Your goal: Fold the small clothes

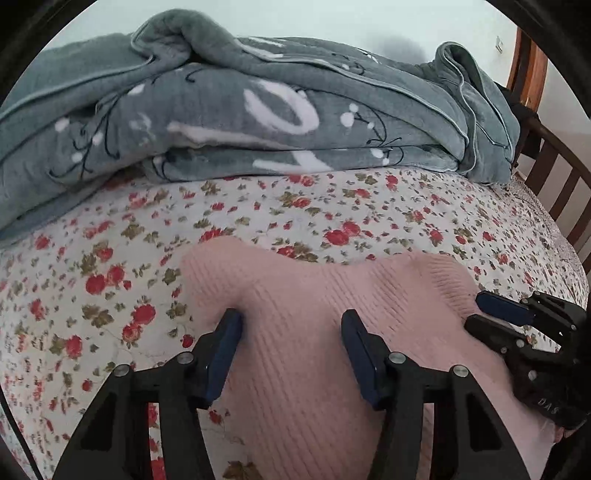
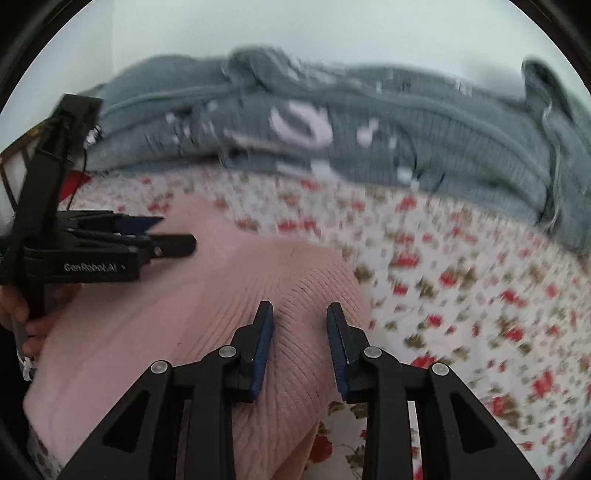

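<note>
The pink knit garment [image 1: 295, 332], soft, light and floppy, lies near the grey blanket [image 1: 258, 110]; both the left gripper [image 1: 291, 328] and right gripper [image 2: 300, 321] stand open over it, best pinching its edge

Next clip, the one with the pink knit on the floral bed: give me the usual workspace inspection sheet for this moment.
Surface: bed with white red-flowered sheet, mostly flat.
Job's things: pink ribbed knit garment lying on the sheet, near edge of the bed.
Clutter: bunched grey fleece blanket with white pattern along the far side.
Grippers: left gripper open, jaws straddling the knit; right gripper open over the knit's right part, nothing clamped.
Cables: thin dark cord on the left gripper's body.
Surroundings: pale wall; brown wooden slatted bed frame at right.
</note>
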